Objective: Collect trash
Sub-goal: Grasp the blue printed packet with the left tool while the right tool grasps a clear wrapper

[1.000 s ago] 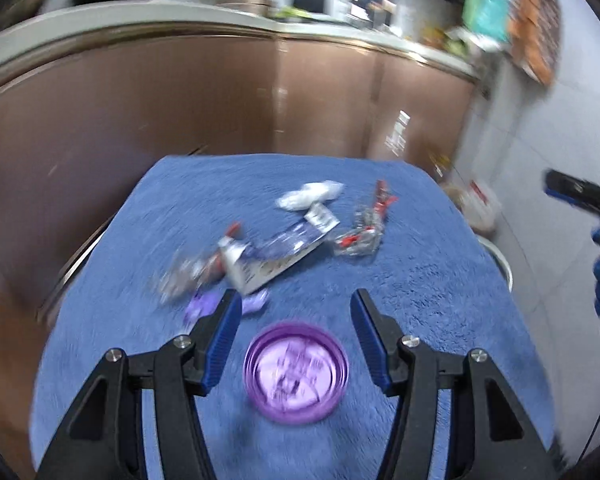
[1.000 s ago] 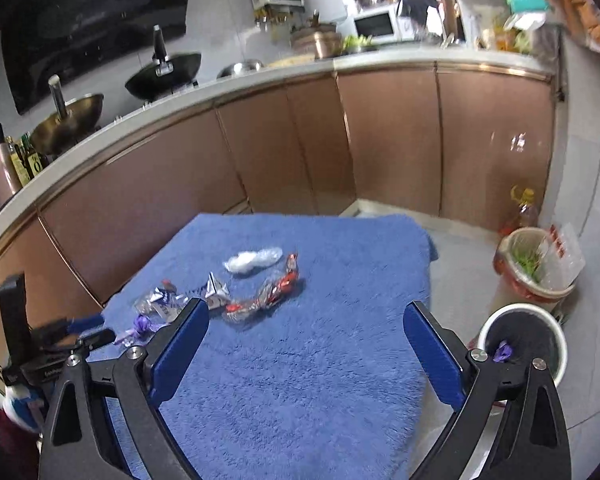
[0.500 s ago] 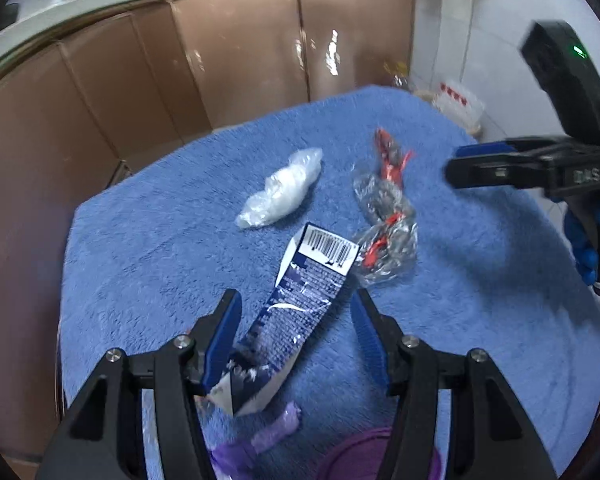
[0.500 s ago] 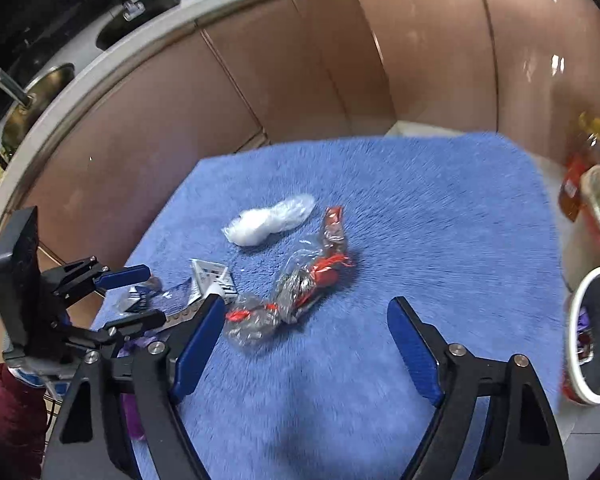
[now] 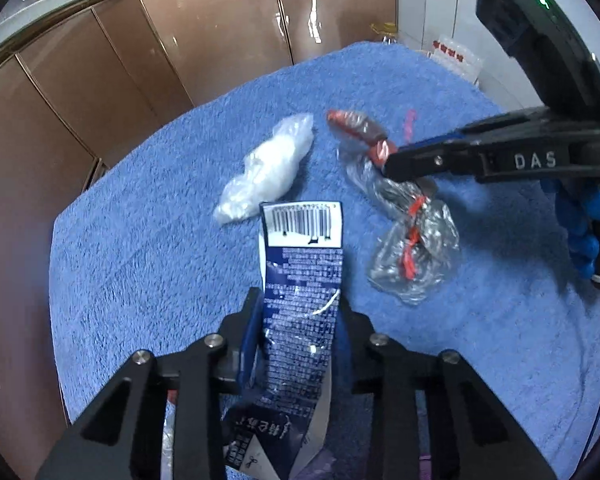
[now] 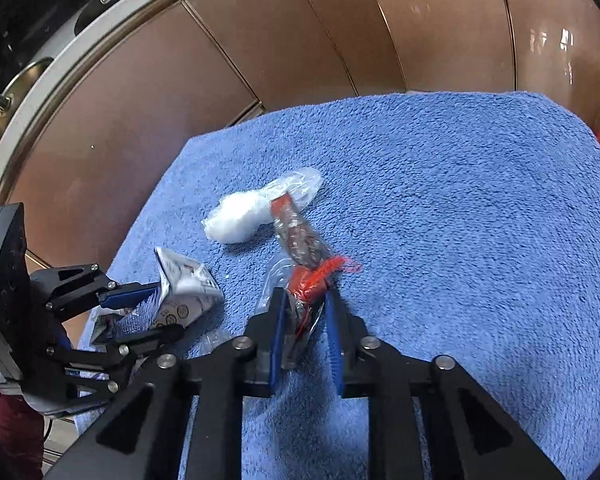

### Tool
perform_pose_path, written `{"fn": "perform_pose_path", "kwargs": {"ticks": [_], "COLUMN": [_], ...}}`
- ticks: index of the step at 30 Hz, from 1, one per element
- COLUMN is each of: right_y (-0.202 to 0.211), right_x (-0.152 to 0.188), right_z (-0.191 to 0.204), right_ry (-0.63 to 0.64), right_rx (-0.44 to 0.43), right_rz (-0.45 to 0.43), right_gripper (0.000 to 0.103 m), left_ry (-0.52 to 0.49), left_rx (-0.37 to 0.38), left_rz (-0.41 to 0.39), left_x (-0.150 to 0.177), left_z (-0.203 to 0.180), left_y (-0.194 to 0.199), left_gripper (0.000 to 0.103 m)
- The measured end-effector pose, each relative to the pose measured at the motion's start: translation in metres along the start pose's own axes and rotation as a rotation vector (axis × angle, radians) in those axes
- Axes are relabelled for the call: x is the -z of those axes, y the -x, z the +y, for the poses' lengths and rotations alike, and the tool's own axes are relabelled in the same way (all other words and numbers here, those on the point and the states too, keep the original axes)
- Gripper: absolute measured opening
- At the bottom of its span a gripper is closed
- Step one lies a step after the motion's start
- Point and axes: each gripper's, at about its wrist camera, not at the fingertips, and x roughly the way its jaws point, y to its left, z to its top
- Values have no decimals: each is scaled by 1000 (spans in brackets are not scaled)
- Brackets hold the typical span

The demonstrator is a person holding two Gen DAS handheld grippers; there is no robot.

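Observation:
My left gripper (image 5: pixel 298 304) is shut on a dark blue wrapper with a barcode (image 5: pixel 302 272), whose far end sticks out past the fingers. It also shows in the right wrist view (image 6: pixel 182 296), held by the left gripper (image 6: pixel 148 308). My right gripper (image 6: pixel 304 304) is shut on a clear plastic wrapper with red print (image 6: pixel 306 268); that wrapper shows in the left wrist view (image 5: pixel 412 236) under the right gripper (image 5: pixel 392 164). A white crumpled plastic bag (image 5: pixel 268 168) lies loose on the blue towel (image 5: pixel 140 240); it also shows in the right wrist view (image 6: pixel 252 208).
Brown cabinet fronts (image 5: pixel 180 40) curve behind the towel-covered table. A stove top with pans (image 6: pixel 4 92) sits above them at the left. A purple scrap (image 5: pixel 320 464) lies under my left gripper. Tiled floor and a small packet (image 5: pixel 456 52) lie beyond the far corner.
Both grippers moved forward and down onto the trash and closed: the left on the blue wrapper, the right on the clear red-printed wrapper. The purple lid has left the left wrist view.

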Motion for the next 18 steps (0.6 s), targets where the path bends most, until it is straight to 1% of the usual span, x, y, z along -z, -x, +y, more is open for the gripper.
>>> {"fn": "perform_pose_path", "kwargs": {"ticks": [1,4,8,13,18], "right_y": [4,21,51,92,140], "right_x": [1,5,12,23,38], "right_z": [-1,-1,6,23,39], "right_ry": [2,12,41,78,107], "right_rx": [-3,-6,3,10,4], "right_rz": [-8,-31,-70,-129,-198], "right_gripper": [7,6,6,6,6], "left_ry": [2,20,58,101,151], "left_rx": [-2,-2,2,-6,-24], "left_rz": [-10,-50,-120,-203,-289], "left_x": [-2,-6,-11,-14,-10], "left_z": [0,-2,-6,-12,-19], "left_y": [3,16,42,85,138], "left_gripper": [31,31,31,31,31]}}
